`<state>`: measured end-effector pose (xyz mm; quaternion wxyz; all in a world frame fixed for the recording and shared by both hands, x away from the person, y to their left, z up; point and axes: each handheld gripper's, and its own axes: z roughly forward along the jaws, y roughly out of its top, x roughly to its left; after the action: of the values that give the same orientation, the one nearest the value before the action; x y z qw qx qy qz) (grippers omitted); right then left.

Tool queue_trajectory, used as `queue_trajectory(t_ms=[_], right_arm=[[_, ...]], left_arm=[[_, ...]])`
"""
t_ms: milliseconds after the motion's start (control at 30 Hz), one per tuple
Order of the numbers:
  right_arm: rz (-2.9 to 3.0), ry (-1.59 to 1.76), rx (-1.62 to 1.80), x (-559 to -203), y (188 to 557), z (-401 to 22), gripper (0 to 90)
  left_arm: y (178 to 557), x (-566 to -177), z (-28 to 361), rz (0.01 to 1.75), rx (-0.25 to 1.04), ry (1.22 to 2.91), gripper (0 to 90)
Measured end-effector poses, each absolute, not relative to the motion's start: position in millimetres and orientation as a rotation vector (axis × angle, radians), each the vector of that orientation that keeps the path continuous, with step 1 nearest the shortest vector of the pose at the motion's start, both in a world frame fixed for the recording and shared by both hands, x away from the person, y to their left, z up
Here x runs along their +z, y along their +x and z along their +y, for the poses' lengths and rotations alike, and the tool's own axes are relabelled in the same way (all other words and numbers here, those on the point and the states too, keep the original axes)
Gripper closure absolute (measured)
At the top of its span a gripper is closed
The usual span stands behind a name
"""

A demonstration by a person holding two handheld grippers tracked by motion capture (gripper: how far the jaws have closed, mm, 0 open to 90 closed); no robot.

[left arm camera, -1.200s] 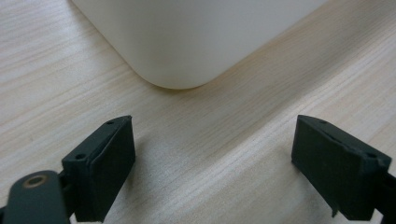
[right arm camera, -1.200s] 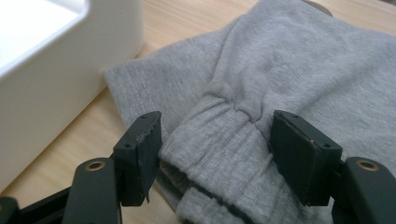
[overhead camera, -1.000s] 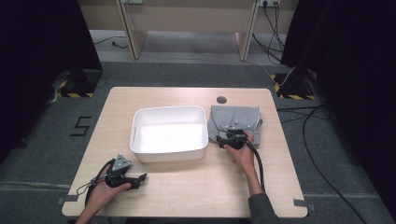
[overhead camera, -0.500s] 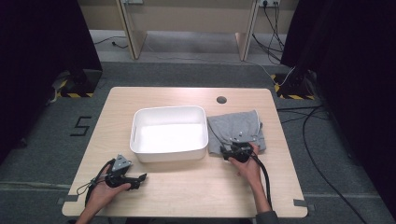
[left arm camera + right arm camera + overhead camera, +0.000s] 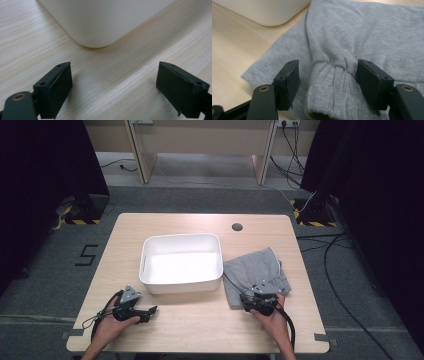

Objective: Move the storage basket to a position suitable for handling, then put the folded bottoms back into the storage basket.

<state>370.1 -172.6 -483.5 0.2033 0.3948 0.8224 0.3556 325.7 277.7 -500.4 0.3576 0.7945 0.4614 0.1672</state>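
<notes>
The grey sweatshirt [image 5: 255,276] lies folded on the tabletop [image 5: 200,330] at about 4 o'clock from centre, its left edge just beside the white bin [image 5: 181,263], which holds the middle. The right gripper [image 5: 248,300] sits at the garment's near edge, at 6 o'clock of it. In the right gripper view a ribbed cuff [image 5: 332,92] lies between the jaws; the right jaw touches the gathered cloth, while the left one stands a little apart from it, so the jaws are apart and not clamped. The left gripper [image 5: 150,310] rests low at about 7 o'clock on the tabletop, jaws wide apart over bare wood, pointing at the bin's rounded corner [image 5: 96,41].

The risk, as I judge it, lies in the hold. With the cuff sitting off-centre, closing now may pinch only the cuff's top layer or let the rib slide out, and the sleeve would then pull free of the fold alone, undoing the stack. If the hand lifts without pressing down first, the lower layers may drag along and catch on the bin's wall. The cable [image 5: 287,320] trailing from the right gripper could also snag the cloth's edge.
</notes>
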Motion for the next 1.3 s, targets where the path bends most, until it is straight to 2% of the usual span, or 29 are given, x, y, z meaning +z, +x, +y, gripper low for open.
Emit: queue_trajectory(t_ms=[433, 700, 867, 1300], right_arm=[[2.357, 1.082, 1.020, -478.6, 309.6, -162.3, 30.2], [2.430, 1.033, 1.034, -474.4, 290.3, -151.7, 25.5], [2.413, 1.070, 1.129, -465.6, 292.1, -161.1, 31.3], [2.235, 1.171, 1.171, -439.6, 305.8, -204.9, 30.0]], left_arm=[[325.8, -500.4, 277.8, 1.190, 0.431, 2.053, 12.7], [327.5, -500.5, 275.6, 1.202, 0.432, 2.055, 10.4], [327.6, -500.6, 275.5, 1.203, 0.431, 2.051, 10.4], [327.8, -500.6, 275.1, 1.201, 0.430, 2.054, 9.6]])
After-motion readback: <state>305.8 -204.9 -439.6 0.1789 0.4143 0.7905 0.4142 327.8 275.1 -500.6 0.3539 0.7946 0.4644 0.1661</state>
